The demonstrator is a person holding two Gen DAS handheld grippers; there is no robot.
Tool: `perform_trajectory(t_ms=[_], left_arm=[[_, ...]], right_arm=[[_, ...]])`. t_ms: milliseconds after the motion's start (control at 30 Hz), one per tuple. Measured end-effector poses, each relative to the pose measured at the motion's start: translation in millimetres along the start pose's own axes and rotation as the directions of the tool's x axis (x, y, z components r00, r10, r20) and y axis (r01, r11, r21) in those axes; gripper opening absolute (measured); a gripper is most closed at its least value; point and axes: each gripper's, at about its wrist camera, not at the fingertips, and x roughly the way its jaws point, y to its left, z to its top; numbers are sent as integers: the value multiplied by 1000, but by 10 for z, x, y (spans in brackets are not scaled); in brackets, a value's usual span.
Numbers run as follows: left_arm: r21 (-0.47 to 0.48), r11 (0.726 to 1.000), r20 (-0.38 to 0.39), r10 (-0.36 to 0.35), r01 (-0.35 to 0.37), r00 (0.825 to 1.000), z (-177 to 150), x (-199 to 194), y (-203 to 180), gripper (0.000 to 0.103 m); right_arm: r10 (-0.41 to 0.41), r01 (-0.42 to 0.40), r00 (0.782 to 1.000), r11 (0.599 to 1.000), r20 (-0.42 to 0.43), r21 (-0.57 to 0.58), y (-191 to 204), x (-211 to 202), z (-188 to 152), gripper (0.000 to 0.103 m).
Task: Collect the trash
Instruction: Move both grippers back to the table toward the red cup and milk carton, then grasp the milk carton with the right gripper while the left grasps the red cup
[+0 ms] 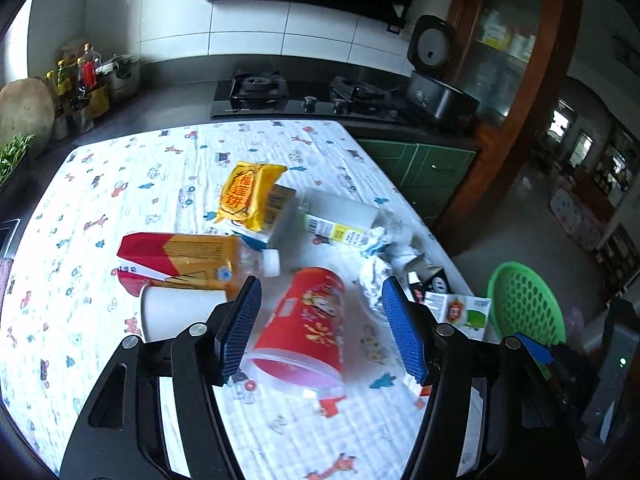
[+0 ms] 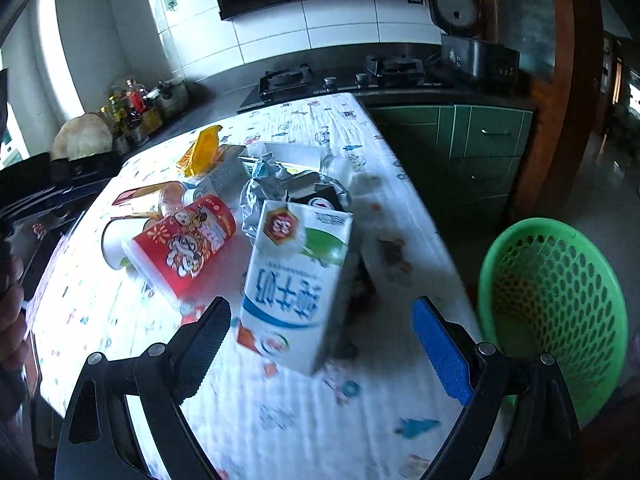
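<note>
Fingers point(image 1: 242, 320) of L gripper point(image 1: 320, 300) spread, empty, over red cup point(image 1: 304, 320); R gripper point(image 2: 324, 332) wide, empty, by milk carton point(image 2: 296, 276).

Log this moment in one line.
left gripper: open, over red cup | right gripper: open, at milk carton | green basket: beside table

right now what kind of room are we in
Most likely a home kitchen: a gas hob set in a dark counter against white wall tiles, a rice cooker with its lid up, and green cabinets below.
</note>
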Motion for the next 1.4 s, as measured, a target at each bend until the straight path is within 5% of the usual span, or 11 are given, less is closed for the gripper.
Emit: perform_trajectory(t_ms=[533,633,700,1067,1400], left_arm=[[39,998,-131,-42,47,990,77,469,189,76],[46,998,-168,-41,50,985,45,585,176,76],[52,997,-192,-41,52,981,24,647,163,76],[114,992,-304,-17,54,953,-53,948,56,76],[170,985,-378,35,32,925,-98,1210,-26,76]], right_arm=[[-141,149,987,984,-81,98,128,533,136,89],[-132,141,987,985,-87,102,104,552,114,82],[-119,127,989,987,-85,93,90,536,110,72],[-58,60,997,996,-49,58,-42,192,20,72],[-80,81,997,995,-13,55,-348,-197,-110,72]])
